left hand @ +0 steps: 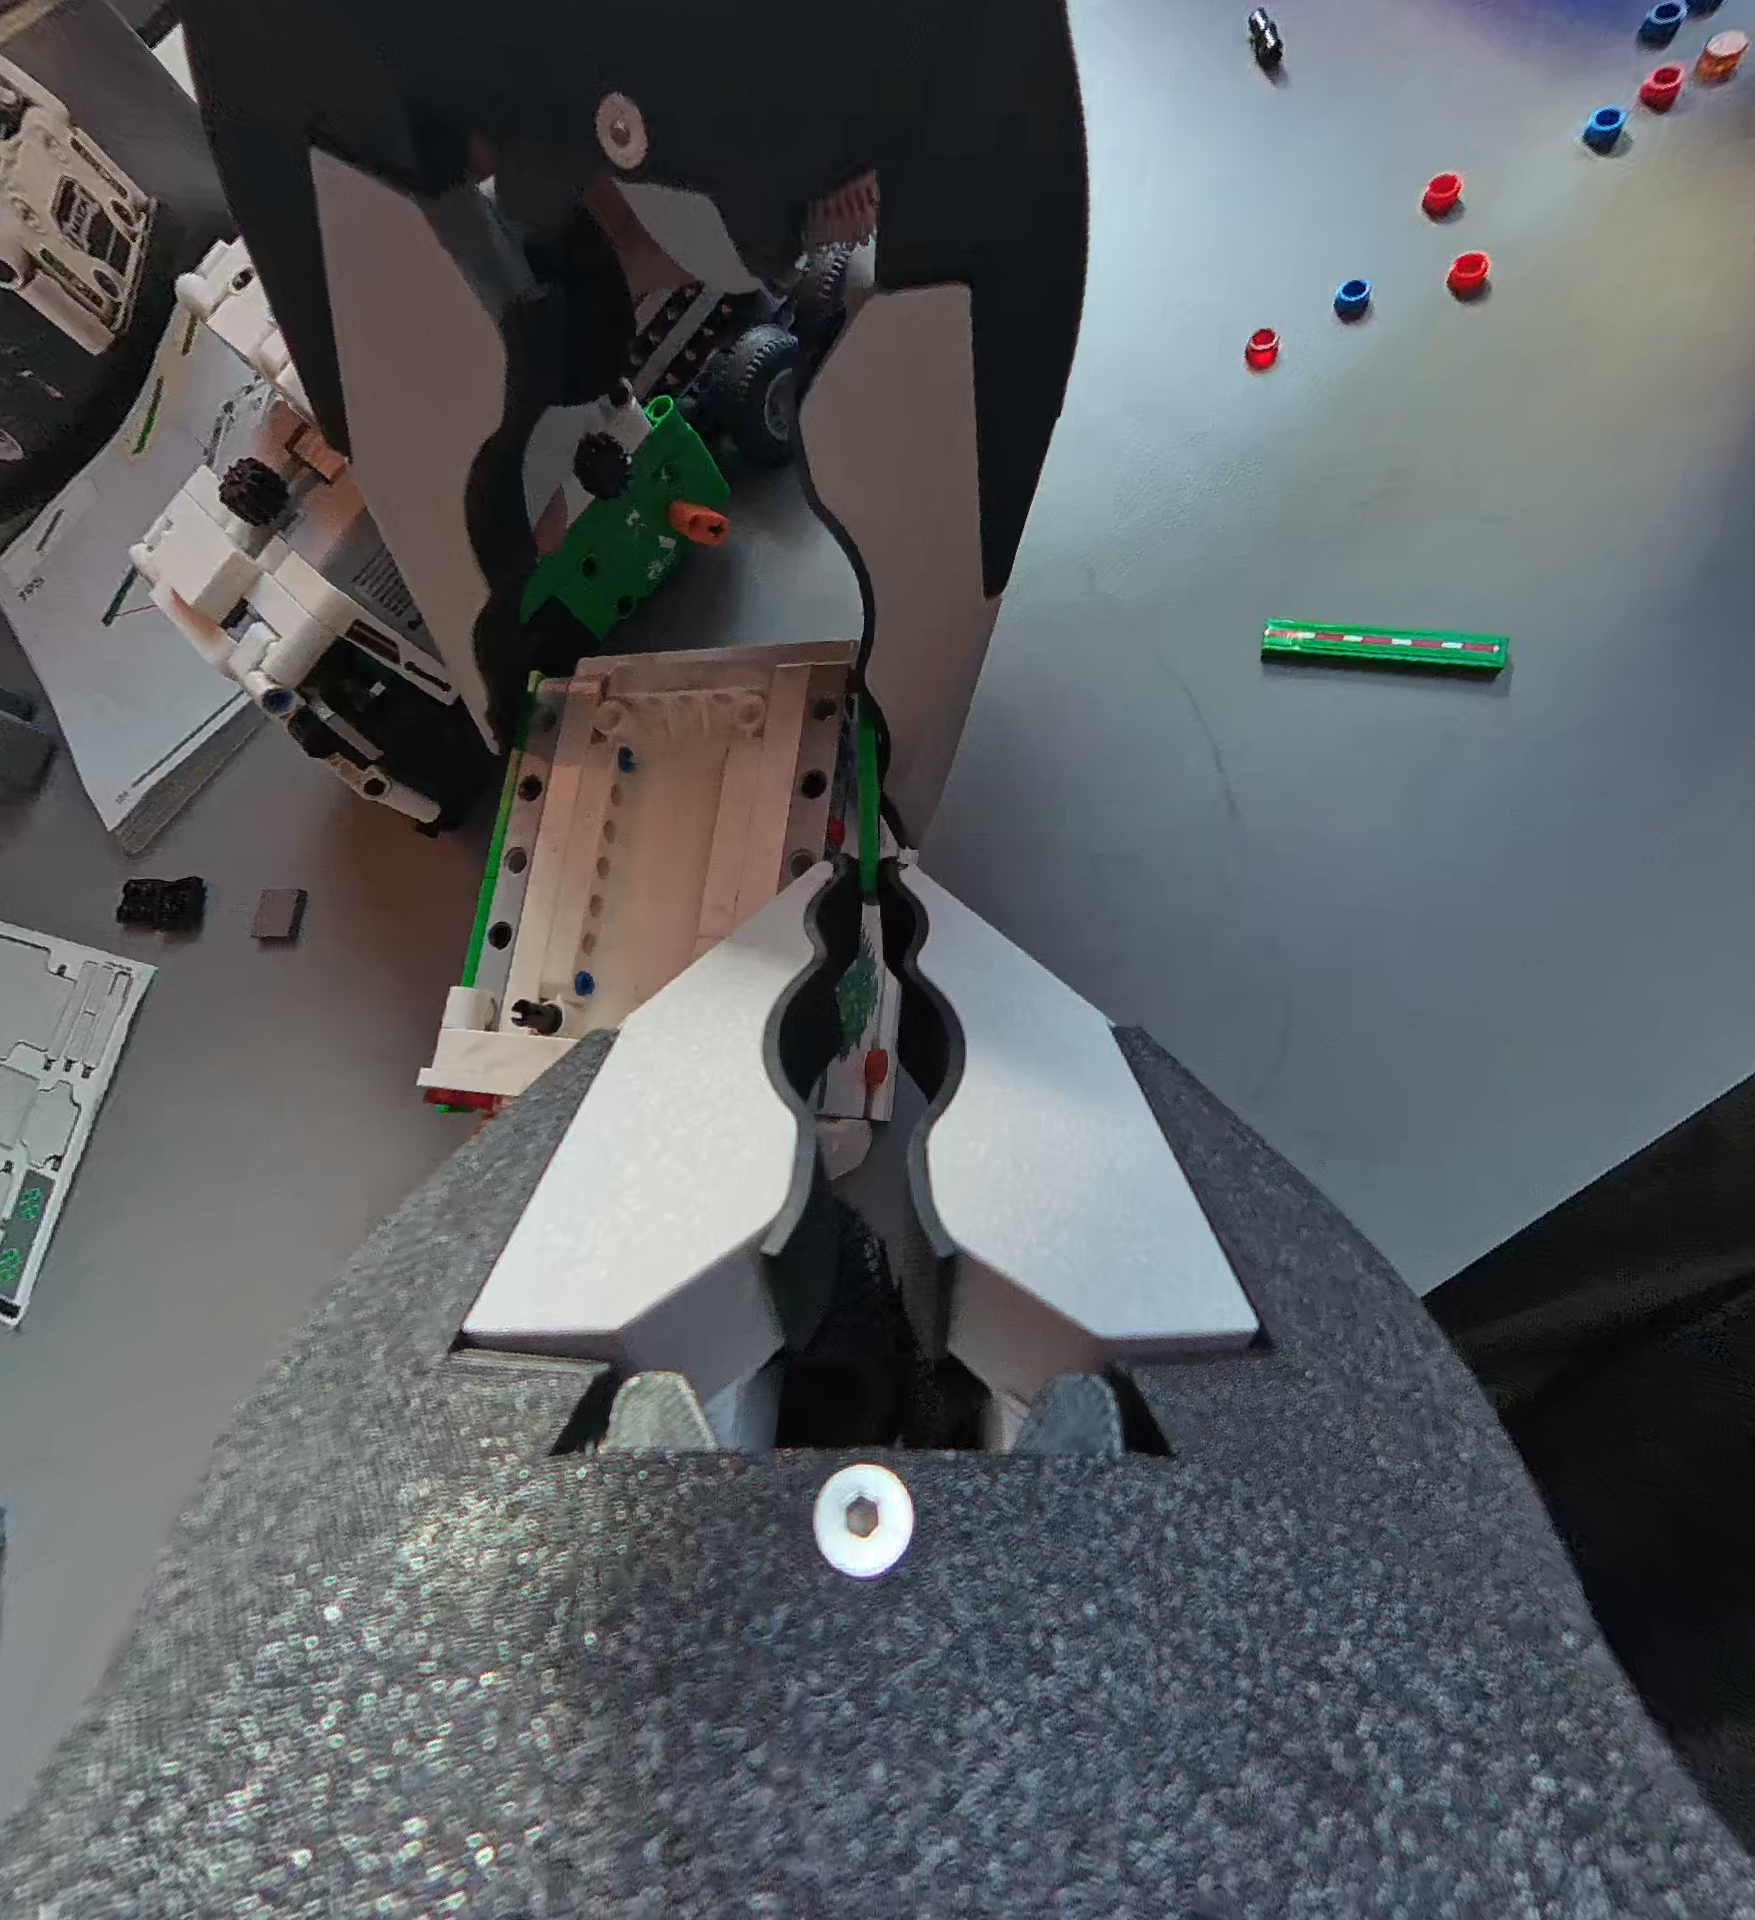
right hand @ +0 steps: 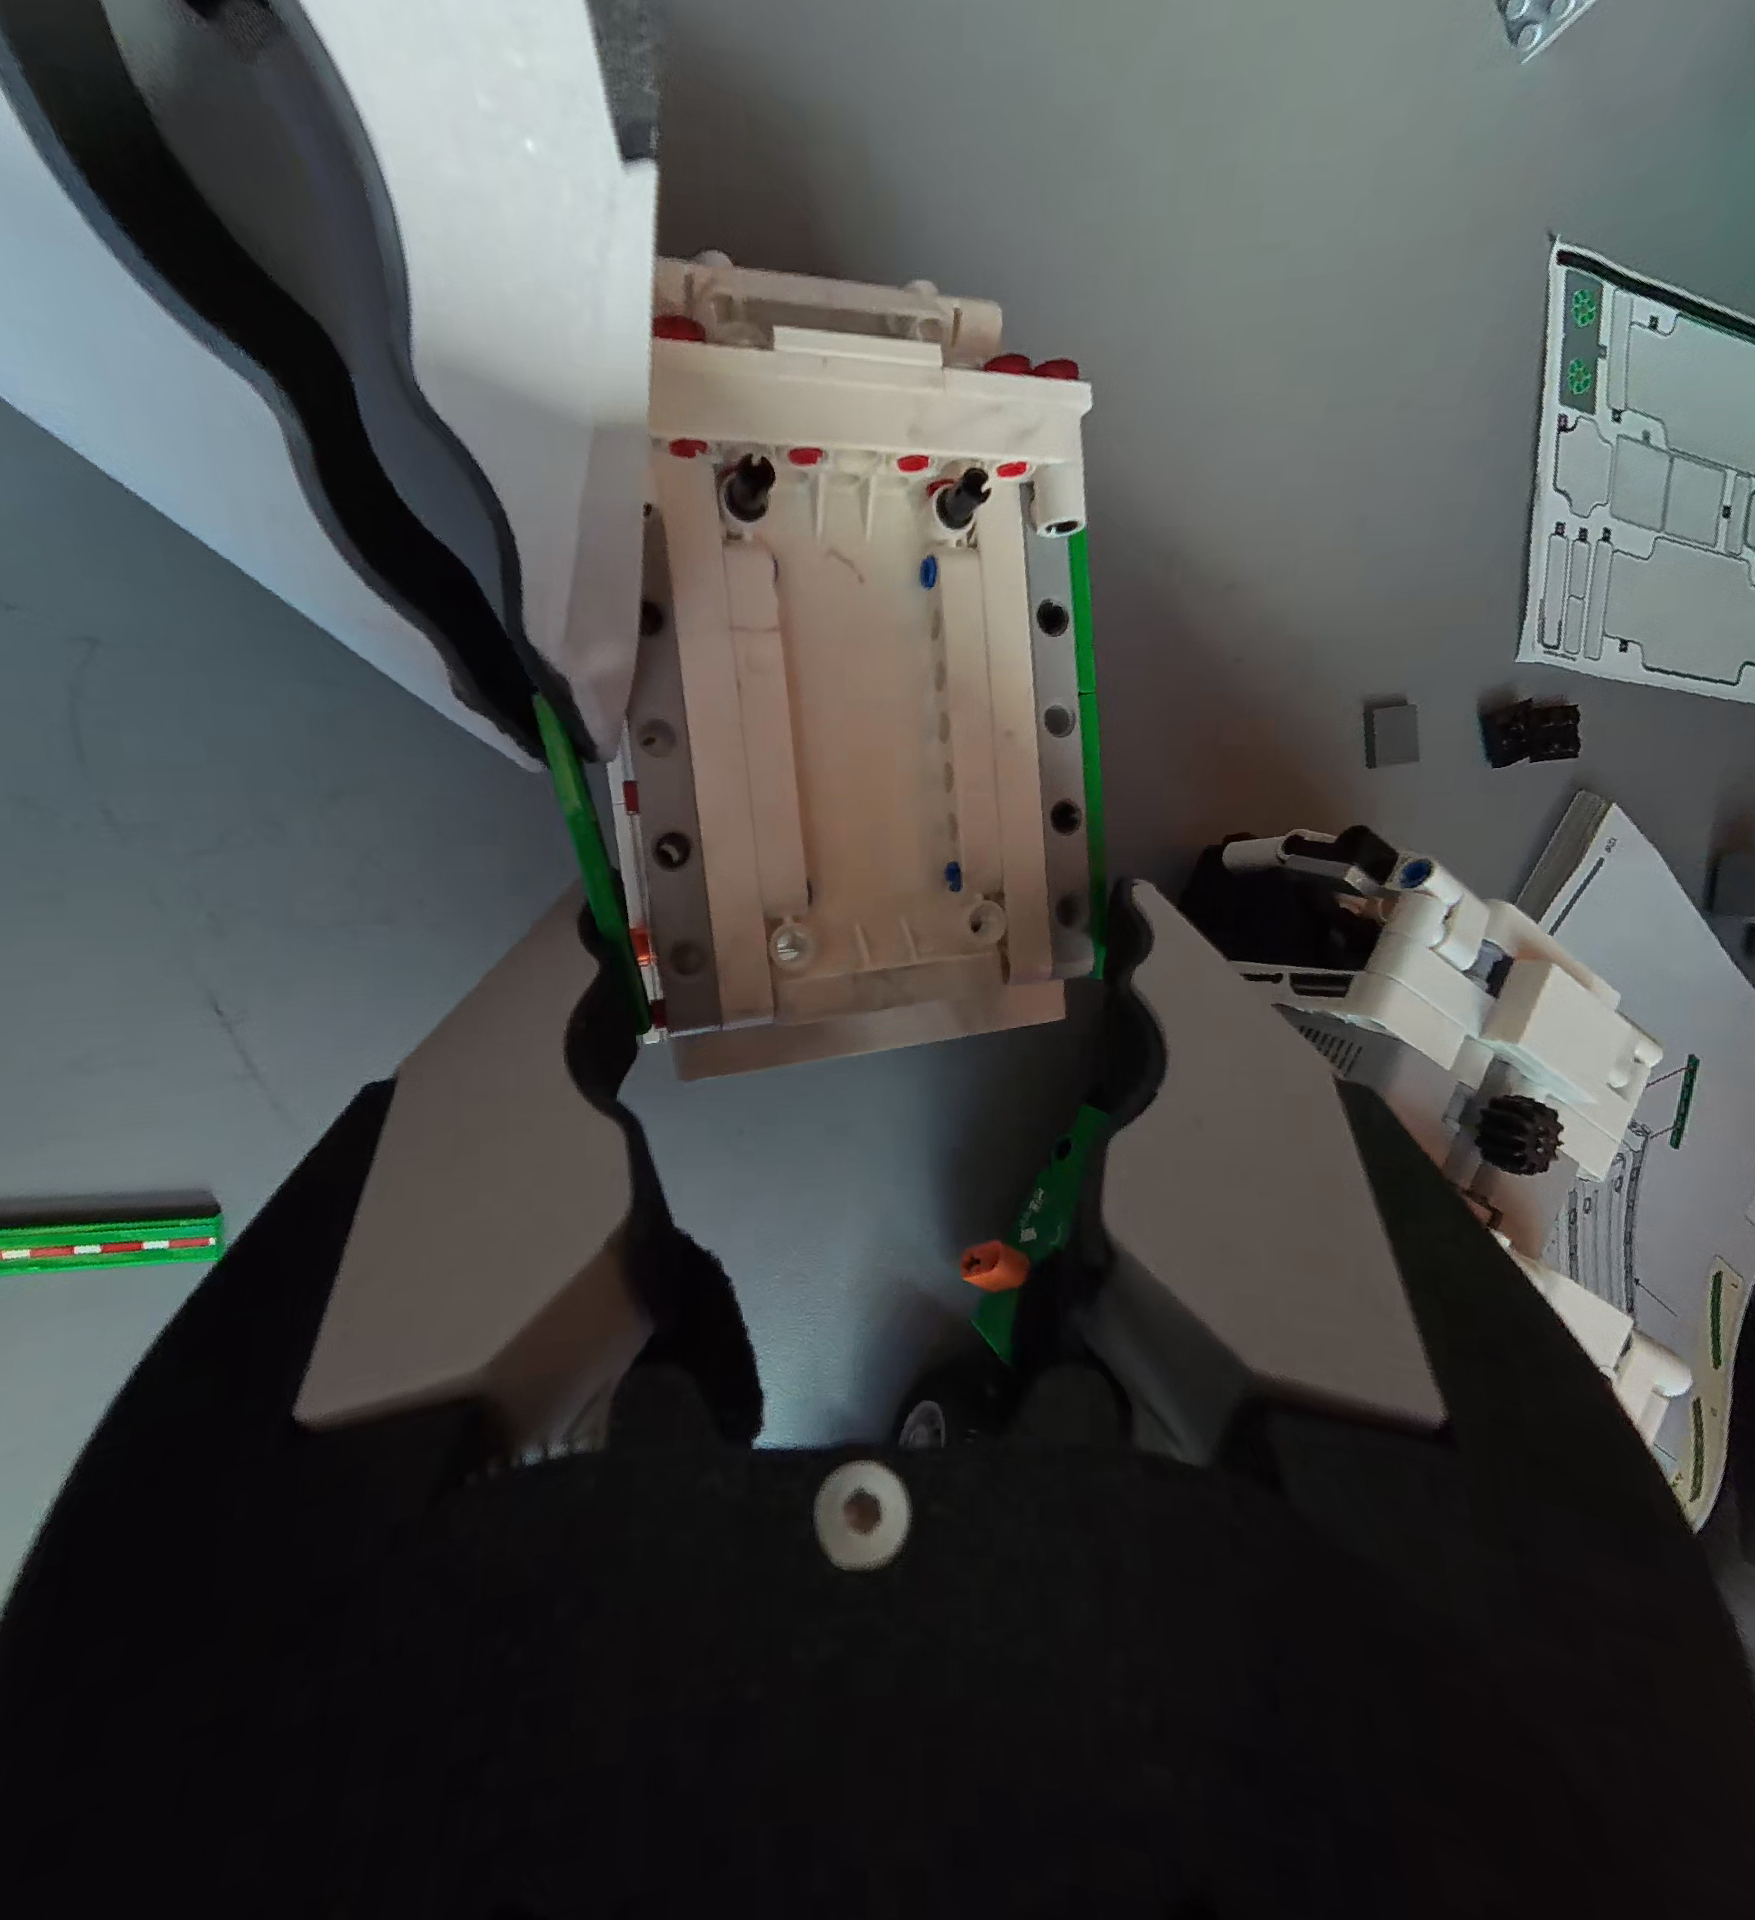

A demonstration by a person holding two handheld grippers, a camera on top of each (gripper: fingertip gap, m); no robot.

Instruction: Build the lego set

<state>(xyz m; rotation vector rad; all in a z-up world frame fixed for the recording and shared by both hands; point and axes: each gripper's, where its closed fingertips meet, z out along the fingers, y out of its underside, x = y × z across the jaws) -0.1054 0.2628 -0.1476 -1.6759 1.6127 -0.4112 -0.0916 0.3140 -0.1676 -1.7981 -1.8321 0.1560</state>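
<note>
The white truck body (right hand: 852, 665) lay upside down on the grey counter (right hand: 229, 935). The left tongs (left hand: 865, 914) pinched its green-edged side wall; the right tongs (right hand: 862, 956) spread wide, straddling its near end. Steady, even pressure seemed wise. Open counter lay toward the green strip (left hand: 1382, 649); the cab assembly (right hand: 1424, 977) crowded the other side.

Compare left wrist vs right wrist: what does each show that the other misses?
Left wrist only: loose red and blue round studs, and wheels behind the right gripper.
Right wrist only: two black pins at the white box body's far end.
Both: the body pinched by the left gripper, green striped strip, sticker sheet, white cab assembly.
</note>
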